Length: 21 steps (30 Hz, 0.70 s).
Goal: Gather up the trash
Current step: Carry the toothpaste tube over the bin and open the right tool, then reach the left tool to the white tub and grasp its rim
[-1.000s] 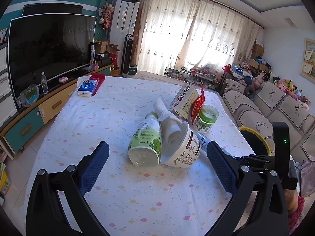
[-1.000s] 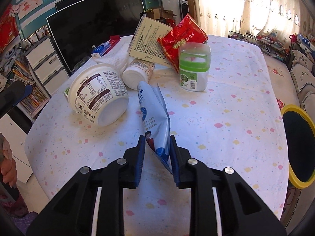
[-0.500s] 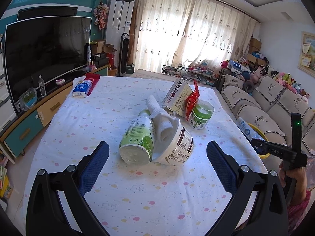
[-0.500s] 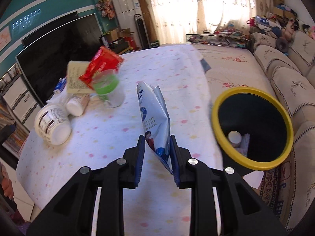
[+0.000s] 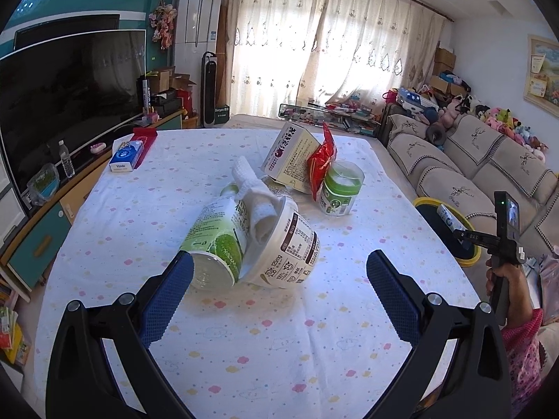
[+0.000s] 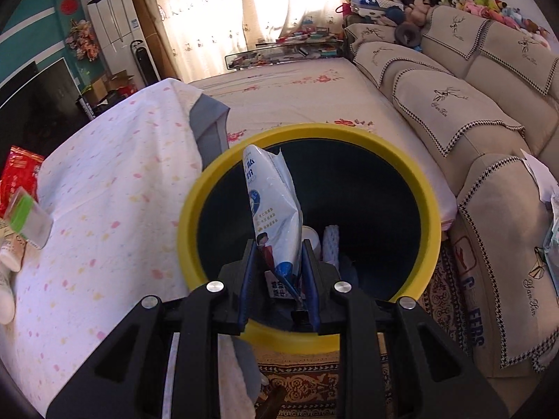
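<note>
My right claw [image 6: 277,281] is clamped on the crinkled white-and-blue plastic pouch [image 6: 274,209], which hangs over the mouth of the yellow-rimmed dark round bin [image 6: 307,338] just ahead — I'd centre it before letting go. My left claw [image 5: 279,296] gapes empty, the tipped white plastic tub [image 5: 286,248] just ahead.

Desk [image 5: 115,230] has a white dotted cloth. Frame centre: green-label bottle [image 5: 218,241] on its side, touching a tipped white tub [image 5: 290,255]. Behind them, a leaning box [image 5: 291,155], red packet [image 5: 323,160] and upright green-lid jar [image 5: 340,188]. Upper left: tissue pack [image 5: 126,156].
</note>
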{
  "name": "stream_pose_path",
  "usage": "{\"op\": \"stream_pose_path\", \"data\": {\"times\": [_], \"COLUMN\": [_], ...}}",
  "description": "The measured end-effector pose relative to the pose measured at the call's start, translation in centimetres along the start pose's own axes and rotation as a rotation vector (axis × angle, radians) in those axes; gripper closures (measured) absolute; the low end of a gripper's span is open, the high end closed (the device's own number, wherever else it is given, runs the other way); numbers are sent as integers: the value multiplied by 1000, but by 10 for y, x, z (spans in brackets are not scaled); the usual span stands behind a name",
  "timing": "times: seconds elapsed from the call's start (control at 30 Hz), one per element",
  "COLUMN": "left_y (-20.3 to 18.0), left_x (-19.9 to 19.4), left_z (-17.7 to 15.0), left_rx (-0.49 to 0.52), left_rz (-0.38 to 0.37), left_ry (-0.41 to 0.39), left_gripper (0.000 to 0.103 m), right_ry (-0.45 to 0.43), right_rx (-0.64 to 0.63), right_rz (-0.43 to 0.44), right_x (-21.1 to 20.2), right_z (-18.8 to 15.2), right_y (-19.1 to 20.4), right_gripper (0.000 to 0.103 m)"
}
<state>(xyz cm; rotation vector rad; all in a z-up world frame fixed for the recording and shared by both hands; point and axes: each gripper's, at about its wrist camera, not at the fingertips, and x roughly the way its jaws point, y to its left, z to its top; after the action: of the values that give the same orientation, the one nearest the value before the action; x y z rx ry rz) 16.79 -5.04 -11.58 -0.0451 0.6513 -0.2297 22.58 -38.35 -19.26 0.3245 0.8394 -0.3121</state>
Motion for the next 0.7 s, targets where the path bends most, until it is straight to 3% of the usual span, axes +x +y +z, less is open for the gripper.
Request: {"op": "stream_pose_path", "data": {"times": [0.13,0.23,0.7], "left_y": [-6,-10,-10], "left_x": [5,7,32], "left_z": [0,-1,3], "left_rx": [11,20,41], "left_rz": [-4,-6,-88], "left_ry": [14,20,49], "left_gripper": [5,5,5], "right_ry": [5,4,-14], "right_rx": [5,14,-26], "right_rz": [-35,-49,-10], "right_x": [16,21,-4], "right_z": [6,8,-11], "right_y": [-3,-4,12], "right_gripper": [76,62,56]}}
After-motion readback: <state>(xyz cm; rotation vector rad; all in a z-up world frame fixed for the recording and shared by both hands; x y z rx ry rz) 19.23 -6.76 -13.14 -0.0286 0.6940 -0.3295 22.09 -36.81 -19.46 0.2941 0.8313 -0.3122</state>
